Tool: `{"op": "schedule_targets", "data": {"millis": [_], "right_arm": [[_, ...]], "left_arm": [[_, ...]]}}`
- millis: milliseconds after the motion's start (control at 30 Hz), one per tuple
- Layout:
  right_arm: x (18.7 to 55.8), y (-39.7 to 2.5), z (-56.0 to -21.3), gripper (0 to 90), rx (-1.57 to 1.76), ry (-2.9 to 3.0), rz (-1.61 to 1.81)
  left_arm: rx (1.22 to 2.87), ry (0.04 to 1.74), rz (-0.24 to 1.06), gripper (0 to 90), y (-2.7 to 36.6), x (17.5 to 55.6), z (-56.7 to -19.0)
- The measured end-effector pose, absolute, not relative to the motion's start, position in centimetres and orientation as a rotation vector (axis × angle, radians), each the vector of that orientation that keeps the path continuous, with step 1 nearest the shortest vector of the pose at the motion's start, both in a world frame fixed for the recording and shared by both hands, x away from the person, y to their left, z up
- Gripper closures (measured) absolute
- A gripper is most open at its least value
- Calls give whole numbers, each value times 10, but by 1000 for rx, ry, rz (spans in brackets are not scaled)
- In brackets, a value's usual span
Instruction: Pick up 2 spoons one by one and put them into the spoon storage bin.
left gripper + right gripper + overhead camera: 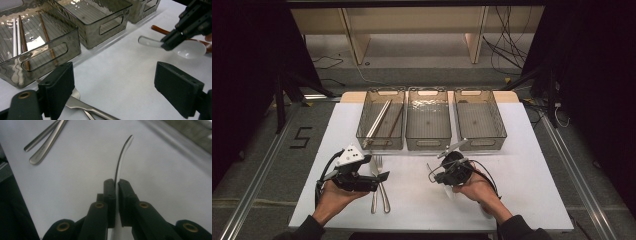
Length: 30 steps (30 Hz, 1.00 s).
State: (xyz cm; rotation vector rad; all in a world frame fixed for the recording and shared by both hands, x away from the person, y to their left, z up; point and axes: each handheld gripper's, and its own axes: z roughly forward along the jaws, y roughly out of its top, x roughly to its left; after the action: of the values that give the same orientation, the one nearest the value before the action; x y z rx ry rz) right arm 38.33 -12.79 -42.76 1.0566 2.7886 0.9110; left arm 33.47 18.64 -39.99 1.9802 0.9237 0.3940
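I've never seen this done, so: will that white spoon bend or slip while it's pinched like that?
Probably stiff: the spoon keeps its curve in the right gripper. It looks like thin, translucent plastic, so likely light. Its glossy handle, pinched at one narrow spot, might swivel or slip.

Hidden in part under the left claw (382, 176) in the high view: the middle of the metal cutlery (379, 192) near the bench's (522, 190) near-left corner, too small there to sort fork from spoon. Cut off by the bottom edge of the right gripper view: the bowl end of the white spoon (121, 160) pinched in the right claw (116, 195), seen edge-on. Masked behind that claw in the left gripper view: much of a brown spoon (161, 30), and blurred beyond: the far tray (142, 11).
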Motion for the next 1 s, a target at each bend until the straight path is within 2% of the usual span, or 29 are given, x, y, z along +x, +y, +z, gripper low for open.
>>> {"op": "schedule_targets", "data": {"millis": [300, 1000], "right_arm": [[412, -139, -405, 862, 1108, 2645, 1022], [477, -118, -367, 861, 1176, 2463, 1082]], "left_arm": [[1964, 921, 391, 159, 187, 335, -400], [1879, 931, 374, 157, 199, 329, -395]]}}
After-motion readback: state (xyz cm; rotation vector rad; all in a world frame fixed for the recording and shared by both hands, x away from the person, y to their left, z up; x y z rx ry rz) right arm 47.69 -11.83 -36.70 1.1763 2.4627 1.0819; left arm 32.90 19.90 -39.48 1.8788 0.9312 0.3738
